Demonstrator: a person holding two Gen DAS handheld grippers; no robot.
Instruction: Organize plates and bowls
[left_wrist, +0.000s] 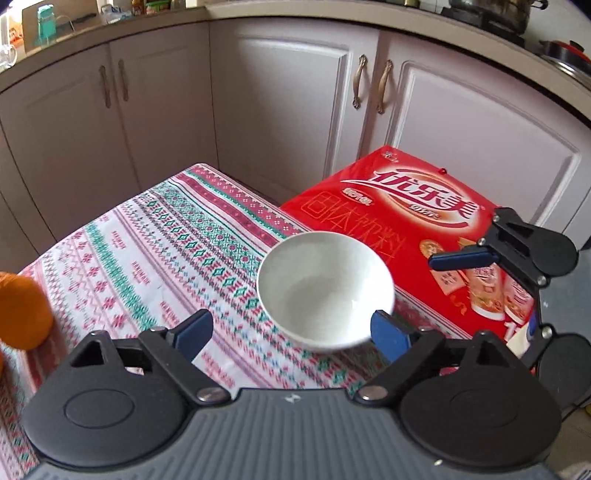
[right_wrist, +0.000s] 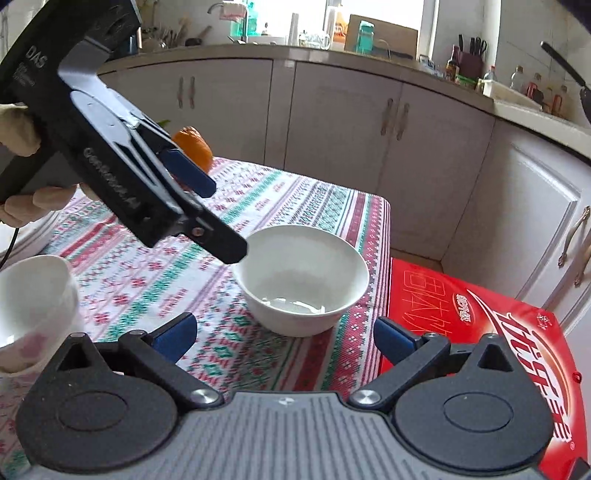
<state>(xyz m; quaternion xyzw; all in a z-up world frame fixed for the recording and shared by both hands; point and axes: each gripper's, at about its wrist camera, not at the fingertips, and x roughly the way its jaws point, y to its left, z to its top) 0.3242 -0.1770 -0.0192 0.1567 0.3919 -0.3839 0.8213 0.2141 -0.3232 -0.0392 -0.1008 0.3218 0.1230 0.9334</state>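
Glossy white bowl (right_wrist: 301, 280); woven patterned tablecloth (left_wrist: 155, 243).

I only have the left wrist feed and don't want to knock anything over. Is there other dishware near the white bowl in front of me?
Observer: Yes. A second white bowl stands to the left of yours, low at the left edge of the right wrist view.
Operator: How close is my gripper to the first bowl?
Observer: From the side, the left gripper slants down from the upper left. Its lower fingertip is right at the far-left rim of the bowl, and its jaws are apart.
Operator: And the other gripper? I see only one of its fingers.
Observer: The right gripper is open and holds nothing. The same bowl lies ahead of it, between its fingers.
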